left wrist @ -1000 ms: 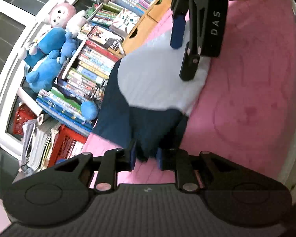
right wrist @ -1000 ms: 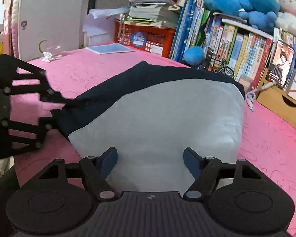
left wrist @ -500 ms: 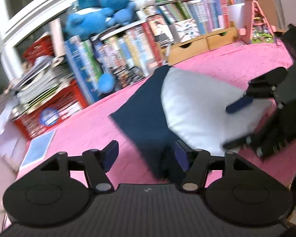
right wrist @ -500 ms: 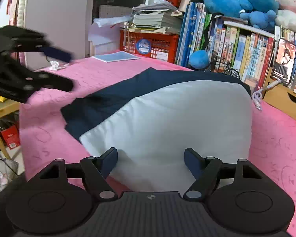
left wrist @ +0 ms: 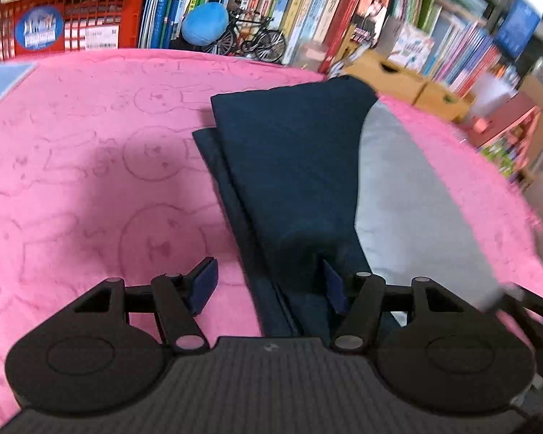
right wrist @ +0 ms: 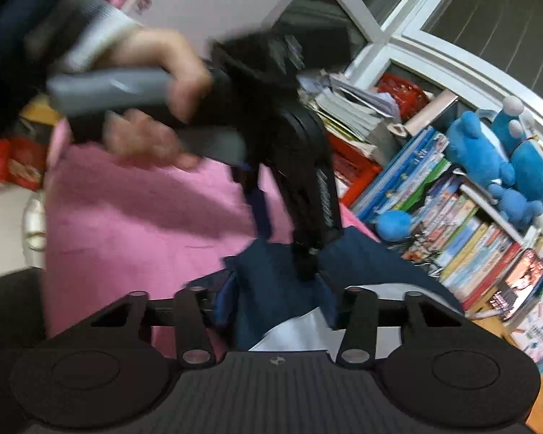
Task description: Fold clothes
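The left gripper [left wrist: 268, 282] has let go of the dark corner it pinched a second ago and swung round; its jaws now stand wide, one pad over the pink blanket [left wrist: 90, 181], the other against the navy fold without clamping it. The right gripper [right wrist: 275, 303] has come in over the garment's near edge, and its jaws are closing with a bunch of the navy cloth between the pads; whether they press it yet is hard to tell through the blur.

The garment [left wrist: 300, 166], navy with a pale grey panel, lies folded lengthwise on the pink blanket, its far end close to the wooden drawer box [left wrist: 391, 76].

Seen from the right wrist, the person's hand [right wrist: 155, 83] carries the left gripper just above the cloth, right in front of the right one, blocking much of the view. Behind stand a row of books [left wrist: 307, 11], a red crate [left wrist: 65, 21], a small model bicycle [left wrist: 253, 38] and blue plush toys [right wrist: 488, 159].
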### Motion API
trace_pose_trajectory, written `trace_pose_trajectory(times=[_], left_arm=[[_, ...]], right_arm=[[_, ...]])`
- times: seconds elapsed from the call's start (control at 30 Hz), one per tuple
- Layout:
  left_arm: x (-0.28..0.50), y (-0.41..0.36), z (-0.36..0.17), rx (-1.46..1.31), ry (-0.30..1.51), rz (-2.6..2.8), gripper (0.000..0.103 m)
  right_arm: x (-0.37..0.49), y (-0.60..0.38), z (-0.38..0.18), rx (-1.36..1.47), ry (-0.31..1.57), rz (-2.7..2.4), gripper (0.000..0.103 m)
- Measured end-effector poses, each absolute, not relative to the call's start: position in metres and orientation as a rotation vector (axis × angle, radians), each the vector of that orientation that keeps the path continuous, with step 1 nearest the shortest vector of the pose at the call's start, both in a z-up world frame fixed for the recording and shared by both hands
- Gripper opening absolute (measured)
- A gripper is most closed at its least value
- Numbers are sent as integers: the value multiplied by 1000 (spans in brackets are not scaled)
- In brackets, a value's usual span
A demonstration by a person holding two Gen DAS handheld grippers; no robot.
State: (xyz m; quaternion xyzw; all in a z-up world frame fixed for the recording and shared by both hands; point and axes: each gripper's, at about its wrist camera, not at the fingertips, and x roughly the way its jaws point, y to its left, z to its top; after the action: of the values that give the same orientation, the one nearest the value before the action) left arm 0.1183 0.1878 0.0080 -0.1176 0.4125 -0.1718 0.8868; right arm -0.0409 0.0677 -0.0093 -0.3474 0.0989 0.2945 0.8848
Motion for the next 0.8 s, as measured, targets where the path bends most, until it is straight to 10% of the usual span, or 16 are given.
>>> trace_pose_trajectory(times=[0.1,0.47,0.67,0.8], left_arm=[[107,214,8,-406,826,-409,61],[147,177,7,-150,788,-307,63],[150,189,0,-207,789,-336,63],[150,202,-3,-296,787,-356,63]], right_arm=[[-32,75,-16,-751,223,610,13],[-82,69,-45,-1077,56,711,8],[-57,64,-25,-869,127,660,49],[-27,74,-20,-736,218,673,50]])
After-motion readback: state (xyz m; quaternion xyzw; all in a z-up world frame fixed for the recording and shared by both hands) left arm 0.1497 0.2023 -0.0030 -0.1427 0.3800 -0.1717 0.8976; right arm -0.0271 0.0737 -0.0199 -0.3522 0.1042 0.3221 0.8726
